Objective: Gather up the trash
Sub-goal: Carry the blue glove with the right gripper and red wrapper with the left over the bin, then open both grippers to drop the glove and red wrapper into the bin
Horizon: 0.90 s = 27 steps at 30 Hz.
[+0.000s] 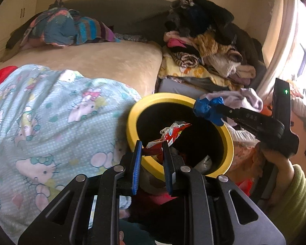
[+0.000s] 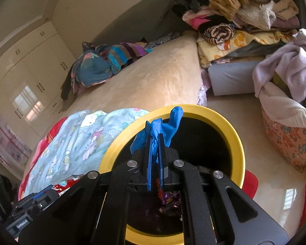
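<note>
A red wrapper and a blue glove are pinched in the left gripper and right gripper, both held directly above the yellow-rimmed bin.

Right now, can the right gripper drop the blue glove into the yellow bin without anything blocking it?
Probably yes. The right gripper, shut on the blue glove, is above the yellow bin, and its mouth looks open underneath.
</note>
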### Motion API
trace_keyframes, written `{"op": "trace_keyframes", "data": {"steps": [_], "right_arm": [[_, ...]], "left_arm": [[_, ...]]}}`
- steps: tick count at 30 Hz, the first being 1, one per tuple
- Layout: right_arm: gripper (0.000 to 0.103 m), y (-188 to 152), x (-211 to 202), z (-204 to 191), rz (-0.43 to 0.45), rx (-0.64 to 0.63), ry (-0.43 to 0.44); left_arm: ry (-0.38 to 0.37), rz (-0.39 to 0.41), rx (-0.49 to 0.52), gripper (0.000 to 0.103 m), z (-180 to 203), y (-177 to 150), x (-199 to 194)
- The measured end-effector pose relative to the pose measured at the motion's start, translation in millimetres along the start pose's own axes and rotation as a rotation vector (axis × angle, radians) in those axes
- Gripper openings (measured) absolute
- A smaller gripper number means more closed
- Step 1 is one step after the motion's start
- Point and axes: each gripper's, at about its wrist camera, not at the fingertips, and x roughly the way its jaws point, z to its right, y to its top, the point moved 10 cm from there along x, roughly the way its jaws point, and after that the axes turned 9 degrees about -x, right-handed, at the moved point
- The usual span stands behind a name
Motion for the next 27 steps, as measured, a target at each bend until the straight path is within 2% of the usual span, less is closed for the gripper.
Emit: {"op": "trace_keyframes", "data": {"steps": [8,14,15,16,18,19,20,21,23,26,27], "right_arm": [[0.005,-6.3,5.0,15.0,-0.022,0.017,-0.017],[0.007,-8.9,7.7,24.8,-0.029,0.045,-0.021],[0.012,-9.3,7.9,26.8,-0.030,0.051,-0.024],[0.023,-9.7,7.6,29.3,-0.029,0.060,-0.030],[0.032,-10.2,4.8,34.7,-0.020,0.082,-0.034],[0.032,-9.9,3.6,36.5,-0.020,0.084,-0.037],[0.033,-9.7,2.1,37.9,-0.019,0.083,-0.041],[0.038,-9.0,-0.9,39.5,-0.015,0.084,-0.043],[0.045,-8.3,-6.8,42.5,-0.008,0.084,-0.052],[0.055,-7.6,-15.2,47.1,-0.006,0.084,-0.065],[0.061,-7.0,-17.5,48.1,-0.005,0.084,-0.066]], "left_arm": [[0.014,-0.060,0.044,0.019,16.5,-15.0,29.9],[0.006,-0.109,0.034,0.021,24.6,-20.0,52.0],[0.002,-0.116,0.035,0.022,27.2,-20.5,55.5],[-0.001,-0.123,0.038,0.025,29.9,-20.7,59.6],[-0.010,-0.138,0.039,0.028,35.1,-21.7,66.6],[-0.014,-0.145,0.040,0.031,37.7,-21.9,69.7],[-0.016,-0.149,0.042,0.039,39.4,-21.7,71.7],[-0.012,-0.148,0.045,0.050,41.1,-21.0,73.5],[-0.016,-0.139,0.043,0.060,43.9,-19.1,73.0],[-0.004,-0.121,0.039,0.082,41.2,-15.6,67.7],[0.001,-0.117,0.034,0.086,39.9,-14.4,65.5]]}}
